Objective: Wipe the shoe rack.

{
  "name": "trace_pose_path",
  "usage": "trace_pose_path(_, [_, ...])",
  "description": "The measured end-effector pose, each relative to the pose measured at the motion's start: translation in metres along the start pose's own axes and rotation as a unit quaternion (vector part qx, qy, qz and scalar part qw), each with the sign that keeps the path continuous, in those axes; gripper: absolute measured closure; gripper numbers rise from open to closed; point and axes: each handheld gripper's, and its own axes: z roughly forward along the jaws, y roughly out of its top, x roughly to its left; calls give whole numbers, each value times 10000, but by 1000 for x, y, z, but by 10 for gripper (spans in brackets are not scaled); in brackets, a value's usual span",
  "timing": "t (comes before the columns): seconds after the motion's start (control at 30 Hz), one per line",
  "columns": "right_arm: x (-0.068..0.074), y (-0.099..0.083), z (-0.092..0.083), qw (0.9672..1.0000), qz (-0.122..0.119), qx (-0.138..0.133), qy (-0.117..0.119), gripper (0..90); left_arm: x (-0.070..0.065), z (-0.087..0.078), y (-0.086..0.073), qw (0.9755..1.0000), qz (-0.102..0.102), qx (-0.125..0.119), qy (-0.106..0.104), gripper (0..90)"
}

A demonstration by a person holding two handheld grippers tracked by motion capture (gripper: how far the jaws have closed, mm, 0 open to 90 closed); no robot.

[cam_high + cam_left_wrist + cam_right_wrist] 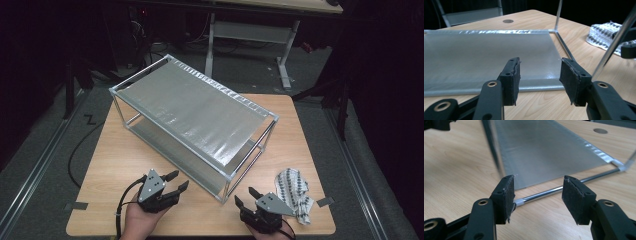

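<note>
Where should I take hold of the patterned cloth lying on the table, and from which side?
Grip the patterned cloth at a raised fold on its near end, coming from above with the right claw, which is open beside it. It lies crumpled and flat on the table, so no edge stands free.

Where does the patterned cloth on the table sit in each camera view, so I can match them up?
High view: the patterned cloth lies crumpled at lower right on the table, beside the right gripper.
Left gripper view: it is at the upper right, behind a shelf post.
Right gripper view: not in it.
Shared landmark: the metal shelf, whose lower grey panel runs through all three.
</note>
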Motion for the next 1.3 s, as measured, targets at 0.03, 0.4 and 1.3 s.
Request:
trace_pose_path(0.03, [2,1,2,10000,-40,5,33,430,0,-1,-1,10000,-18,-3,11,505])
trace_pose_path(0.4, [17,10,20,9992,-104,-1,392,426,5,-16,-8,9997,15,79,238,518])
trace_pose_path(1.3, [1,1,7,9997,-139,-63,171,802,17,2,0,9993,-276,86,256,506])
